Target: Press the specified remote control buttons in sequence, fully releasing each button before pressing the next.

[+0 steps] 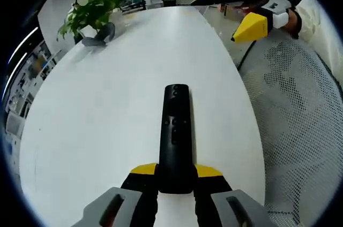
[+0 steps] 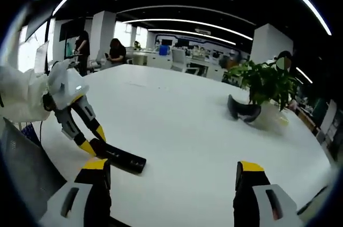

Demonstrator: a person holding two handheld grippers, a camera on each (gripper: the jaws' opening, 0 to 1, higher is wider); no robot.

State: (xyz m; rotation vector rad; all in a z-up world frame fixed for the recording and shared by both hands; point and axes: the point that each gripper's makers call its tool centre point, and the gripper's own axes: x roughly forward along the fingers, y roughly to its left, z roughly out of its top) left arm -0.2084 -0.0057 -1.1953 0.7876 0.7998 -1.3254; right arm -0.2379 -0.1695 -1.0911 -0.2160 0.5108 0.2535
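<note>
Plenty of bare white table (image 2: 187, 125) is sitting open ahead of the right gripper (image 2: 171, 176), whose jaws are spread wide. What's blocking: the left gripper (image 2: 94, 144) clamping the black remote (image 2: 122, 160) near the table edge, plus a potted plant (image 2: 268, 85) and a dark curved object (image 2: 242, 110) standing well off at the far side.

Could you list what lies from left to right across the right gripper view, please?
Left gripper → remote held in it → dark object on the table → plant.
</note>
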